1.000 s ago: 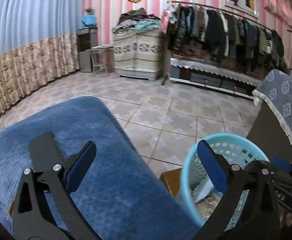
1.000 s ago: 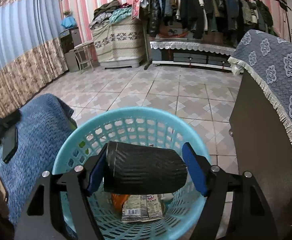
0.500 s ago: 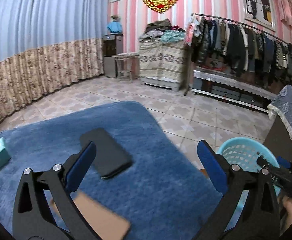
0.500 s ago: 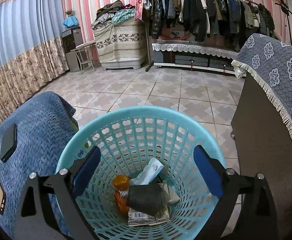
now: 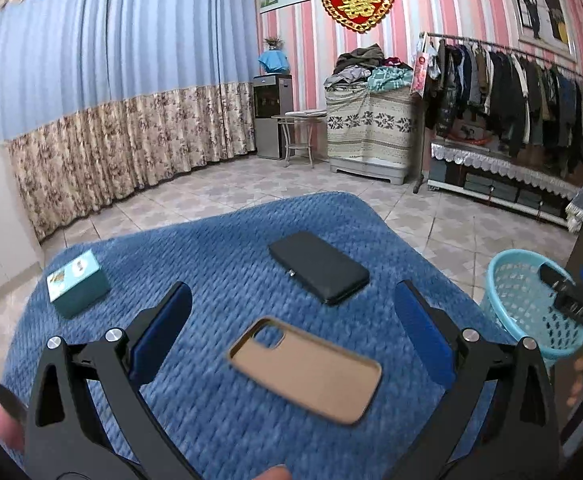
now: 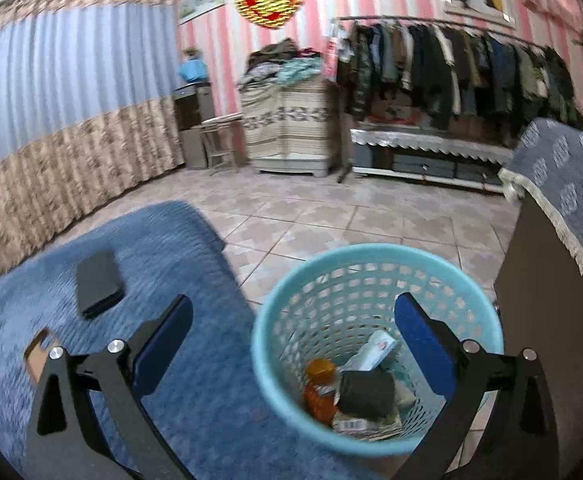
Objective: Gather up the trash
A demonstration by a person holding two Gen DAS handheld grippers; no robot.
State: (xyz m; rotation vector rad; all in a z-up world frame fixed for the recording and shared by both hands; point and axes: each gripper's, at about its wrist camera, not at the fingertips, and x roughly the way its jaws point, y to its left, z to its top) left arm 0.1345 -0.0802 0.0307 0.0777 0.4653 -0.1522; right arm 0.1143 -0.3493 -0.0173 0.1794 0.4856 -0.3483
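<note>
On the cloth-covered surface (image 5: pixel 219 248) three things are laid out: a small box (image 5: pixel 77 283) at the far left, a phone (image 5: pixel 318 266) toward the far right, a phone case (image 5: pixel 306 364) nearest. The basket (image 6: pixel 375 264) is placed on the floor just right of the surface, with a bottle (image 6: pixel 320 390), a dark roll (image 6: pixel 367 394) and wrappers (image 6: pixel 373 354) inside

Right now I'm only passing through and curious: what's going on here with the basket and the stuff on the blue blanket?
A person is collecting trash with two handheld grippers. The right gripper has nothing between its fingers, which are opening above the blue basket; a dark roll, an orange bottle and wrappers lie inside. The left gripper hangs open over the blue blanket, where a tan phone case, a black phone and a small teal box lie.
</note>
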